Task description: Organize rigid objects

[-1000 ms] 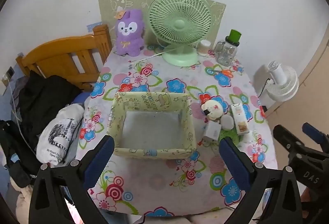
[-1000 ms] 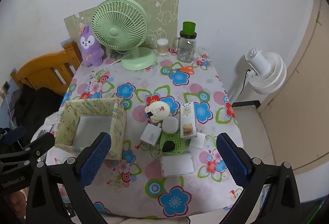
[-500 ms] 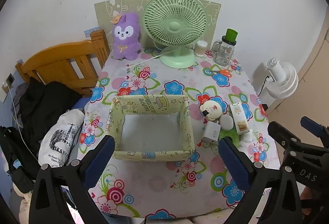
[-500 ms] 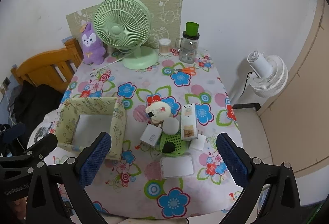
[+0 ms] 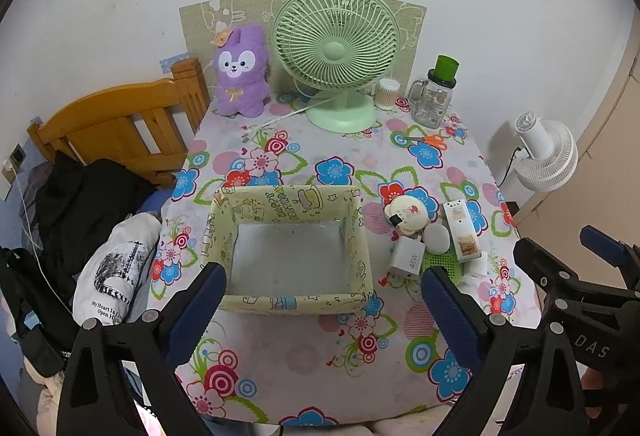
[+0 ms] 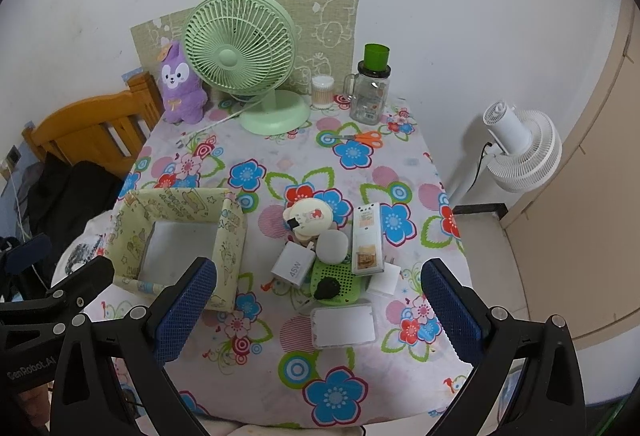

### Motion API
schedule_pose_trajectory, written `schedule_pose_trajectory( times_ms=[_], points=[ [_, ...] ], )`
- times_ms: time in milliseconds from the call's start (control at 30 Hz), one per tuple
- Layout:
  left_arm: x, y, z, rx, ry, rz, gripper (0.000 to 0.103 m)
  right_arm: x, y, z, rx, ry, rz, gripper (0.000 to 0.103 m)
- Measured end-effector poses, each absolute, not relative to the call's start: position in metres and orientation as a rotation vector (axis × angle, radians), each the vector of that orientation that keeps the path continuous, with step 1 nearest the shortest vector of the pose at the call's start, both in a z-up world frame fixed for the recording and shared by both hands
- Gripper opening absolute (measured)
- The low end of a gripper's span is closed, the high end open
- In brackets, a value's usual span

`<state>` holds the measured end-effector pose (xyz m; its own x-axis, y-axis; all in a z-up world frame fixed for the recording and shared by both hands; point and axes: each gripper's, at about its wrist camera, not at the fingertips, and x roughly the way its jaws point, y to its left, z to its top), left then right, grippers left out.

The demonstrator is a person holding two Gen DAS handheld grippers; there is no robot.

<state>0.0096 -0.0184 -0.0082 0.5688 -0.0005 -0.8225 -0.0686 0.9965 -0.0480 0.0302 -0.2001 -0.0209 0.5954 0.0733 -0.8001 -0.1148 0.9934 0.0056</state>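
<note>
- Floral-print cloth covers the table [image 6: 352, 364], where a pale yellow fabric bin [image 5: 290, 196] sits left of centre with nothing inside it.
- Just right of the bin lies a tight cluster of small items: a white 45W charger [image 6: 293, 262], a round cream compact [image 6: 309, 219], a white pebble-shaped case [image 6: 331, 245], a tall narrow white box [image 6: 367, 239], a green perforated tray [image 6: 340, 282] and a flat white case [image 6: 344, 324] nearest the table's front edge.
- Left gripper [image 5: 322, 310] hangs above the front of the bin, its 2 blue-padded fingers spread wide with nothing between them.
- Right gripper [image 6: 318, 310] hangs over the cluster's near side, likewise spread wide and holding nothing.
- Along the back wall stand a purple plush rabbit [image 5: 240, 72], a green desk fan [image 5: 336, 48], a cotton-swab tub [image 6: 322, 90] and a glass jar with a green lid [image 6: 370, 86]; orange-handled scissors [image 6: 366, 137] lie in front of the jar.
- Off the table's right side stands a white floor fan [image 6: 520, 148].
</note>
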Motion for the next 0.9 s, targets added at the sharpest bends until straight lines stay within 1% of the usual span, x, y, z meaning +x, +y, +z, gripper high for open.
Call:
schedule_pose_trajectory(
  times_ms=[900],
  points=[
    [0.0120, -0.0213, -0.0081, -0.054, 0.972, 0.035, 0.099, 0.0306, -0.1994, -0.0197, -0.056, 0.925, 0.118, 0.103]
  ],
)
